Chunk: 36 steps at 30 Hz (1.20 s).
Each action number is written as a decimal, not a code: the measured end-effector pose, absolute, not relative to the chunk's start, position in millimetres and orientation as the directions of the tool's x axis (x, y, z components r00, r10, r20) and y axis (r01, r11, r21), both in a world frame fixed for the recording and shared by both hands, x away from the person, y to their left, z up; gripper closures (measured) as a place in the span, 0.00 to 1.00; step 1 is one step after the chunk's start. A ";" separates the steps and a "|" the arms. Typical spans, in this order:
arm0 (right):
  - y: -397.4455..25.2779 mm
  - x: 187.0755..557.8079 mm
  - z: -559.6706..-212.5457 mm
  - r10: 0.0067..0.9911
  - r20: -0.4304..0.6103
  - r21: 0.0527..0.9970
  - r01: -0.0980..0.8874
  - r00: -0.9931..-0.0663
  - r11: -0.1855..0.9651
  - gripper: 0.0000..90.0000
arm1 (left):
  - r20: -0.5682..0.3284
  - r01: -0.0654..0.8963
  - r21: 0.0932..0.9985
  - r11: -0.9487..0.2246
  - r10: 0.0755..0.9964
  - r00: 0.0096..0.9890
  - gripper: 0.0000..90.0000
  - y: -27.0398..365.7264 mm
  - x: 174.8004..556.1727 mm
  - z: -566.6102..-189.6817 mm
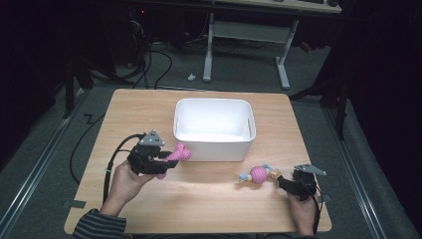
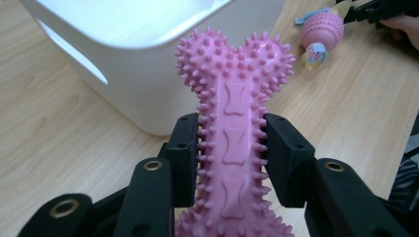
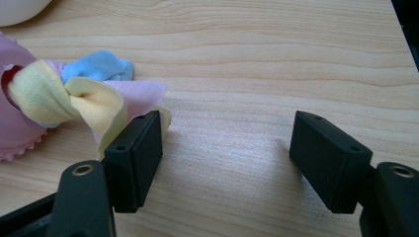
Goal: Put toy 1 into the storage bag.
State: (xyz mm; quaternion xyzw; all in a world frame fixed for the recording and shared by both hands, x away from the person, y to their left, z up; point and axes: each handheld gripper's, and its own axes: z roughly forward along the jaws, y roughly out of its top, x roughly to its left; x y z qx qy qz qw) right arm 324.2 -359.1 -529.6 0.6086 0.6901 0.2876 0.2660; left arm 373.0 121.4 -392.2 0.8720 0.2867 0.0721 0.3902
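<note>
A pink spiky rubber bone is clamped by its shaft in my left gripper, which is shut on it. In the high view the left gripper holds the bone just off the front left corner of the white bin. A pink knobbly ball toy with blue and yellow cloth tails lies on the table at the right. My right gripper stands open beside the toy's cloth tail, its left pad touching the fabric, nothing between the jaws. It appears at the front right.
The white bin is a rectangular plastic tub with handle slots, standing mid-table. The wooden table has bare surface in front of the bin. Desk legs and cables lie on the floor beyond the far edge.
</note>
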 end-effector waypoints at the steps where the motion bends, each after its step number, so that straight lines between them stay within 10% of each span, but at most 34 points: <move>1: -359.1 324.3 -530.0 0.993 -0.015 0.724 0.683 -0.118 0.093 0.32 | -0.096 0.438 0.725 -0.532 0.551 0.829 0.66 121.2 373.4 -390.1; 36: -358.7 324.0 -529.7 0.993 -0.014 0.721 0.687 -0.120 0.093 0.31 | -0.032 0.350 0.715 -0.605 0.472 0.881 0.66 61.2 416.8 -335.4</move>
